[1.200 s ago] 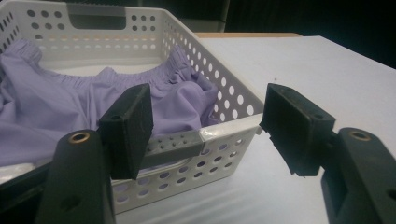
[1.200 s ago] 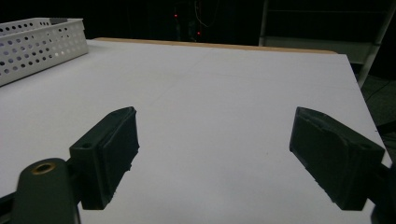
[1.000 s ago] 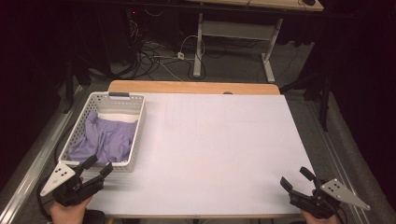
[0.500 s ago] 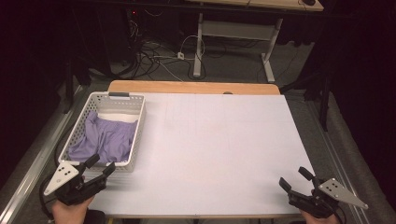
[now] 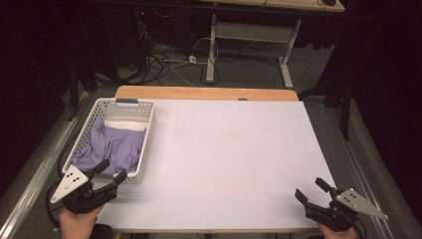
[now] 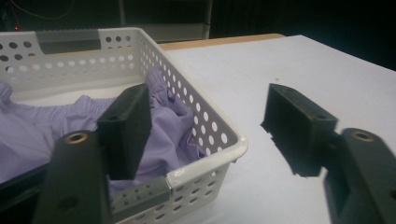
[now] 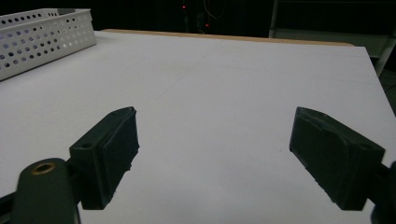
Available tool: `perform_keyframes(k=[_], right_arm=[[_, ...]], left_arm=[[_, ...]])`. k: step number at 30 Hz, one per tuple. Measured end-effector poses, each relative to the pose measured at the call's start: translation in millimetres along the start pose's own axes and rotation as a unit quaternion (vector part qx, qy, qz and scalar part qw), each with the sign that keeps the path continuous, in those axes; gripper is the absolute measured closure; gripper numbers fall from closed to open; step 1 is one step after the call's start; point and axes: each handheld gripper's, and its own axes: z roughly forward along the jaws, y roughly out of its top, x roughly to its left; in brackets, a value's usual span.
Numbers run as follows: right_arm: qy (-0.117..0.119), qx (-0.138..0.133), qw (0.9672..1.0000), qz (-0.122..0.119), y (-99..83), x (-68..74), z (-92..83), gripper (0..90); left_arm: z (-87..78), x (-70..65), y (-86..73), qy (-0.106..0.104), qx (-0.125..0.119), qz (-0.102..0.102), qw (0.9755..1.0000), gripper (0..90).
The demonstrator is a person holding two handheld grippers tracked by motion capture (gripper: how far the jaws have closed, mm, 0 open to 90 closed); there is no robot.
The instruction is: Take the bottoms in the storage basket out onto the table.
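- High view: my left gripper [image 5: 112, 172] sits in the lower left of the frame, at the near corner of the white basket [image 5: 144, 149]. Its jaws stand apart with nothing between them, and they have just been opening a little wider.
- High view: the basket lies along the left edge of the white table [image 5: 234, 154], in the left middle of the frame. The purple cloth [image 5: 112, 147] lies crumpled inside it, with a strip of something white behind it at the far end.
- High view: my right gripper [image 5: 312, 190] sits in the lower right of the frame, over the near right corner of the table, jaws released and empty. It is well apart from the basket.
- Left gripper view: my two black jaws rise from the bottom, spread wide. The left one stands over the cloth [image 6: 56, 130] inside the basket; the right one stands over bare table outside it. The near corner of the basket [image 6: 219, 135] lies between them in the centre of the frame. Whether a jaw touches the rim I cannot tell.
- Right gripper view: my jaws stand wide apart over bare white table [image 7: 224, 93], gripping nothing. The basket [image 7: 42, 39] shows in the upper left corner of the frame.
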Motion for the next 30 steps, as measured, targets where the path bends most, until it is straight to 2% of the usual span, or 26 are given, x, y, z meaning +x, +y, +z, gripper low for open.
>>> perform_keyframes(k=[12,23,30], right_arm=[[0.0,0.0,1.0,0.0,-0.1,0.4,-1.0,16.3],[0.001,-0.002,1.0,-0.002,-0.1,0.2,-1.4,16.3],[0.001,-0.001,1.0,0.003,-0.1,-0.3,-1.6,16.3]], left_arm=[[2.9,1.1,9.5,-0.004,-0.006,-0.001,1.0,29.5],[10.3,-1.2,19.2,-0.011,-0.008,0.006,0.9999,29.4],[14.6,0.1,23.0,-0.013,-0.008,0.002,0.9999,29.4]])
